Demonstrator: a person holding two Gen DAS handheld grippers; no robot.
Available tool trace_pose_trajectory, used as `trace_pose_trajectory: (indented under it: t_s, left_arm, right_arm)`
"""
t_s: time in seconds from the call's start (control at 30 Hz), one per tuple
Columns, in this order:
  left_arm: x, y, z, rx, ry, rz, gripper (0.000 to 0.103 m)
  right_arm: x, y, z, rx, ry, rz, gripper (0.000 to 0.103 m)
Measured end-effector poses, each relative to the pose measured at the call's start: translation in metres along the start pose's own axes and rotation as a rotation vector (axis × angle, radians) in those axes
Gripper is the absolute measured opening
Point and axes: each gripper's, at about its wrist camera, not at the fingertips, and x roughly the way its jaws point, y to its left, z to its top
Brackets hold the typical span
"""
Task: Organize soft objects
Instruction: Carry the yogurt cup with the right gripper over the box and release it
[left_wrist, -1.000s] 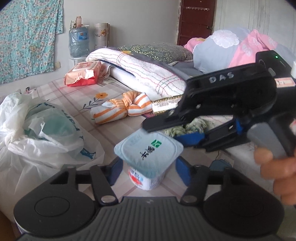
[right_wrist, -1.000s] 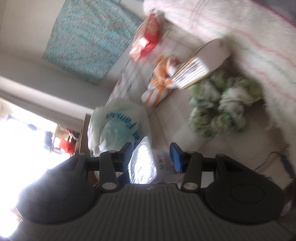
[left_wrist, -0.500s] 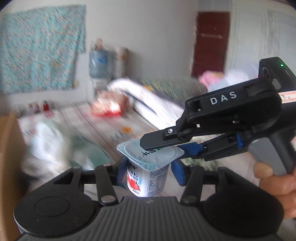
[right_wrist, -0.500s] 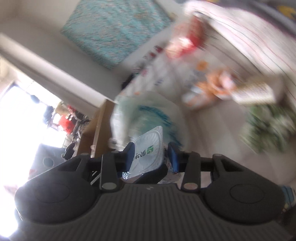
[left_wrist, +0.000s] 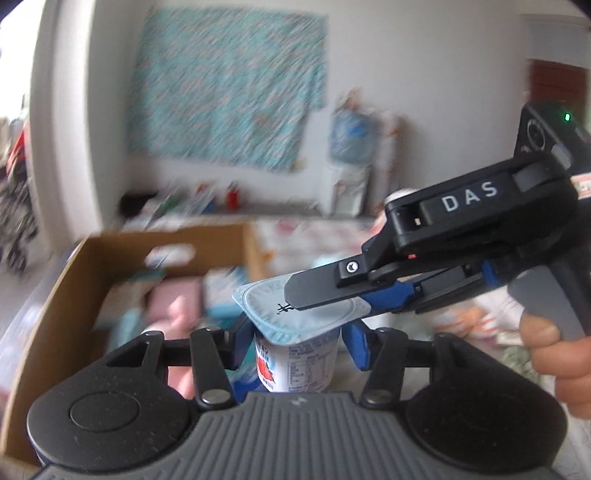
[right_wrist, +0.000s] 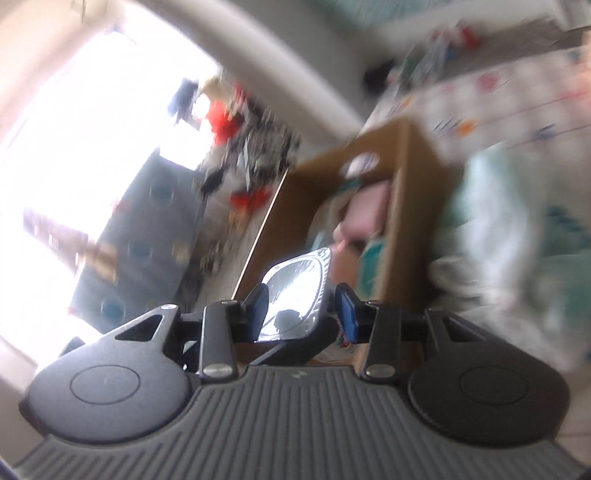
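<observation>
While white plastic yogurt cup with pale blue foil lid (left_wrist: 295, 332) sat lower centre, left gripper (left_wrist: 295, 341) fingers clamped its body; right gripper (left_wrist: 325, 295) fingers pinched lid rim. Brown cardboard box (left_wrist: 110, 254) behind, left, already held pink and teal soft items; cup not yet placed.

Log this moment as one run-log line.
left hand-held gripper: shut on yogurt cup | right hand-held gripper: pinching foil lid | cardboard box: ahead
</observation>
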Motion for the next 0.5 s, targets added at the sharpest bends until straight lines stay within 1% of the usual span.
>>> trace_pose_trajectory:
  t_s: [0.07,0.13,0.27,0.33,0.47,0.5]
  left_arm:
    - [0.004,0.019,-0.004,-0.053,0.069,0.004,0.054]
    - [0.012,0.035,-0.010,-0.106,0.139,-0.007,0.053]
    - [0.028,0.065,-0.024,-0.218,0.266,-0.067,0.053]
    - [0.035,0.075,-0.031,-0.257,0.315,-0.103,0.053]
    - [0.052,0.081,-0.036,-0.298,0.406,-0.165,0.055]
    - [0.056,0.082,-0.038,-0.306,0.426,-0.177,0.055]
  right_arm:
    - [0.027,0.007,0.006,-0.012,0.096,-0.017,0.041]
    - [0.048,0.012,0.007,-0.020,0.184,-0.044,0.041]
    - [0.078,0.018,0.005,-0.044,0.328,-0.113,0.042]
    - [0.086,0.024,0.004,-0.058,0.383,-0.145,0.042]
    - [0.091,0.030,0.007,-0.090,0.462,-0.206,0.044]
    - [0.094,0.031,0.008,-0.093,0.477,-0.219,0.048]
